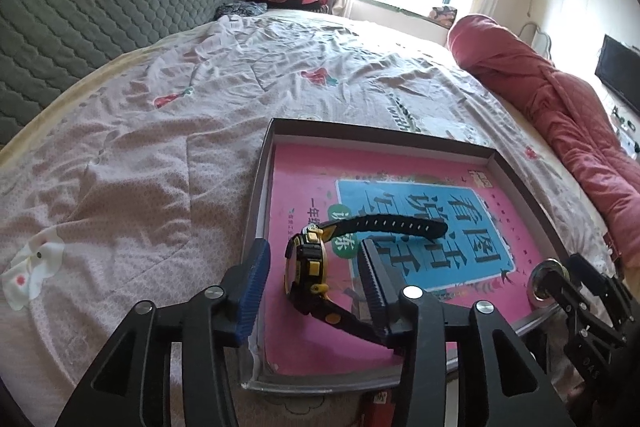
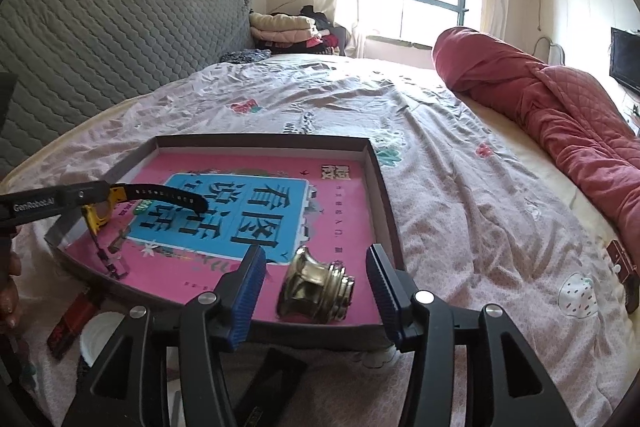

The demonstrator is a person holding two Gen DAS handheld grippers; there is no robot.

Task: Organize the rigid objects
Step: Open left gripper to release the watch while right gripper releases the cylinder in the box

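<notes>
A shallow brown box (image 1: 516, 171) lies on the bed with a pink book (image 1: 304, 179) flat inside it. A black and yellow wristwatch (image 1: 308, 267) stands on its side on the book, between the open jaws of my left gripper (image 1: 316, 267), not clamped. A brass knob (image 2: 316, 287) lies on the book at the box's near right corner, between the open jaws of my right gripper (image 2: 318, 275). The knob also shows in the left wrist view (image 1: 542, 281), and the watch in the right wrist view (image 2: 156, 199).
The box (image 2: 380, 179) sits on a pink patterned quilt (image 1: 140, 147). A grey quilted headboard (image 1: 100, 7) rises at the left. A rolled red blanket (image 2: 552, 107) lies at the right. A red packet (image 2: 70, 323) and a white round thing (image 2: 94, 339) lie by the box's near left.
</notes>
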